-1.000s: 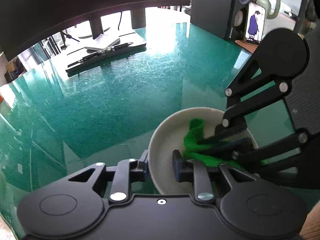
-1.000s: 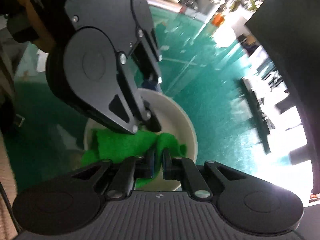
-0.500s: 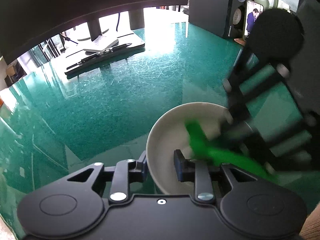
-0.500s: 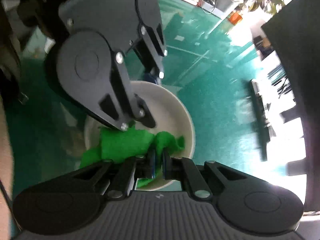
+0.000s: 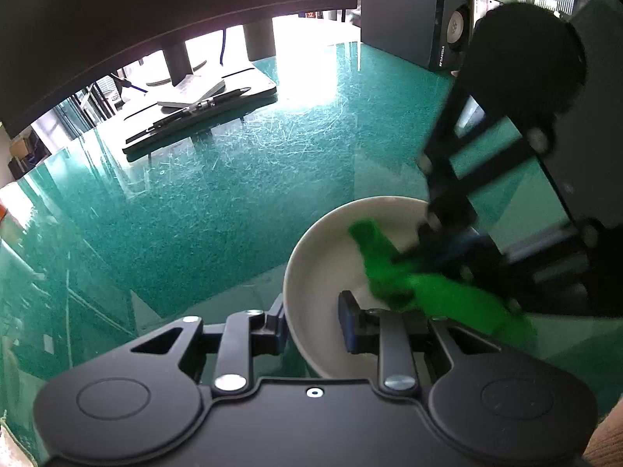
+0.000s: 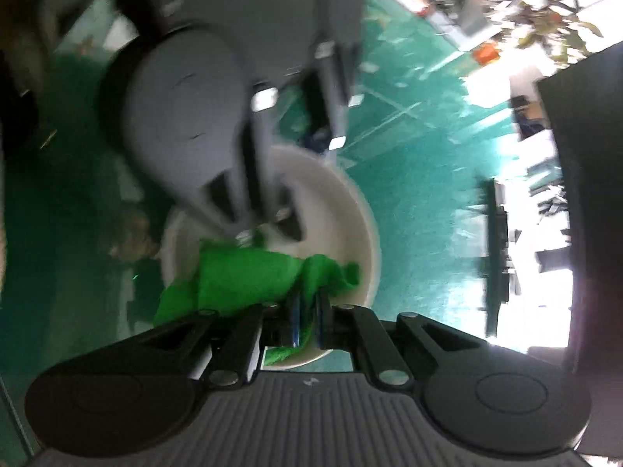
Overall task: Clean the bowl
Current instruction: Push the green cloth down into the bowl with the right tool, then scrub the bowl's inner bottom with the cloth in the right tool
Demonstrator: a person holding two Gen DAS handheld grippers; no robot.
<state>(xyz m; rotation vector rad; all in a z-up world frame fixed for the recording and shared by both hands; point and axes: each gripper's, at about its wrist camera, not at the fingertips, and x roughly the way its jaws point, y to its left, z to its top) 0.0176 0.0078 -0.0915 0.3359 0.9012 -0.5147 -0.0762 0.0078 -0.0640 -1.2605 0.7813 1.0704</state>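
Note:
A cream bowl (image 5: 323,257) rests on the green glass table. My left gripper (image 5: 311,321) is shut on its near rim, one finger outside the wall and one inside. A bright green cloth (image 5: 393,272) lies in the bowl and trails over its right edge. The right gripper (image 5: 440,249) reaches in from the right, blurred with motion. In the right wrist view my right gripper (image 6: 307,317) is shut on the green cloth (image 6: 249,276) inside the bowl (image 6: 350,210). The left gripper's body (image 6: 187,116) fills the upper left there, smeared.
A dark tray with a pen (image 5: 202,111) sits at the far side of the table (image 5: 218,202). A black speaker (image 5: 412,11) stands at the back right. A monitor's underside (image 5: 155,4) overhangs the far edge.
The right gripper has swept the cloth around inside the bowl, with its body swinging up and back. The left gripper kept its hold on the rim; the bowl barely shifted.

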